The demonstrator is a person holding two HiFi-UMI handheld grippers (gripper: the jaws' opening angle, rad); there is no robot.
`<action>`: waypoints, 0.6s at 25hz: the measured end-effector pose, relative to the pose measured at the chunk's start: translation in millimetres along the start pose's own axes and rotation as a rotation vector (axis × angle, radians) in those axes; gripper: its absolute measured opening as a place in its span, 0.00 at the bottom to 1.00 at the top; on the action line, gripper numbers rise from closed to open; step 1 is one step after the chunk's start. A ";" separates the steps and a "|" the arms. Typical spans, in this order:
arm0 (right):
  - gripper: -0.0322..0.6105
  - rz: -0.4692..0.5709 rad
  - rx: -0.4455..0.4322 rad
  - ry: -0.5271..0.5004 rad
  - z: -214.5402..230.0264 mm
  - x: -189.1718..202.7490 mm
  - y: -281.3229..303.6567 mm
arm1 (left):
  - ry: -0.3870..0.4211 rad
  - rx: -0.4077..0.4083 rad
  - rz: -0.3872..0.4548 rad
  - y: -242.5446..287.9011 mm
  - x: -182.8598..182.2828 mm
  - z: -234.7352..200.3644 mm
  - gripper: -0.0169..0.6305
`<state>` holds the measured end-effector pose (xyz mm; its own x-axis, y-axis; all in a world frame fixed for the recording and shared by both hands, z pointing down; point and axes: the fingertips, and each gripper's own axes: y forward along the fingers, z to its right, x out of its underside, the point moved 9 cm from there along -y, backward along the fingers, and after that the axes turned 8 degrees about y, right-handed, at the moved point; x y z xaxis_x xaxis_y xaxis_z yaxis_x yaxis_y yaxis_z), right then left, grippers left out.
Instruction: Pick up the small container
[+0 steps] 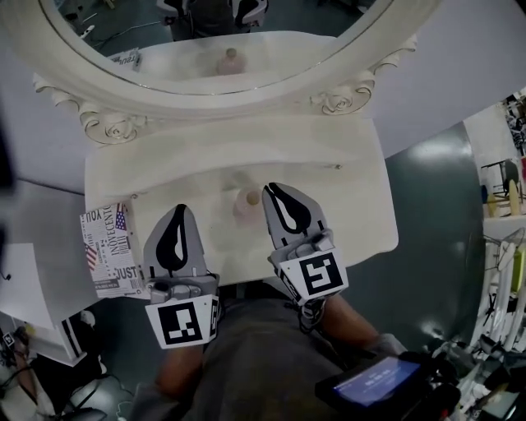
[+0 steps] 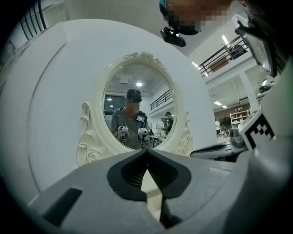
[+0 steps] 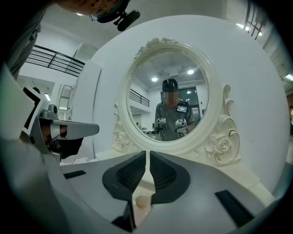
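Grey left claw (image 2: 147, 151) and right claw (image 3: 147, 153) both pinched closed, gripping nothing. Pinkish small container (image 1: 246, 202), capped, contents unseen, upright on cream counter (image 1: 353, 214), just beside right claw.

I see a cream worktop (image 1: 362, 214) with an oval mirror (image 1: 246, 25) in a carved frame at its far edge, a box printed with words and flags (image 1: 111, 247) at its near left corner, a lit screen (image 1: 374, 382) beyond its near right corner
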<state>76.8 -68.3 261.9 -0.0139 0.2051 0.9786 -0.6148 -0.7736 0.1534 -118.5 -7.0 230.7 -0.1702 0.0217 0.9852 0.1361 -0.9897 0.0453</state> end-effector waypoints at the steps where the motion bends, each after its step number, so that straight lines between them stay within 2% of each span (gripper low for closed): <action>1: 0.07 -0.007 -0.003 0.004 0.2 4.4 0.9 | -0.005 0.005 -0.002 0.8 3.2 0.3 0.05; 5: 0.08 -0.039 -0.018 0.026 0.9 24.5 5.5 | -0.018 0.014 -0.032 4.2 20.3 1.1 0.05; 6: 0.12 -0.055 -0.022 0.034 1.3 30.5 8.0 | -0.023 0.018 -0.042 5.9 26.2 1.1 0.05; 7: 0.29 -0.077 -0.027 0.041 1.4 37.0 10.7 | -0.027 0.023 -0.052 7.3 32.6 1.1 0.05; 8: 0.36 -0.102 -0.031 0.046 1.1 43.8 12.6 | -0.033 0.028 -0.065 7.9 39.0 1.1 0.05; 11: 0.39 -0.153 -0.036 0.050 0.1 63.5 13.2 | -0.046 0.034 -0.111 7.4 56.3 0.9 0.05; 15: 0.39 -0.171 -0.008 0.051 0.8 78.4 15.3 | -0.048 0.036 -0.139 8.3 70.3 -2.0 0.05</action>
<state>66.9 -64.5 341.1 0.0516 0.3631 0.9303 -0.6182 -0.7200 0.3153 -131.2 -13.9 300.0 -0.1429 0.1655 0.9758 0.1495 -0.9710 0.1865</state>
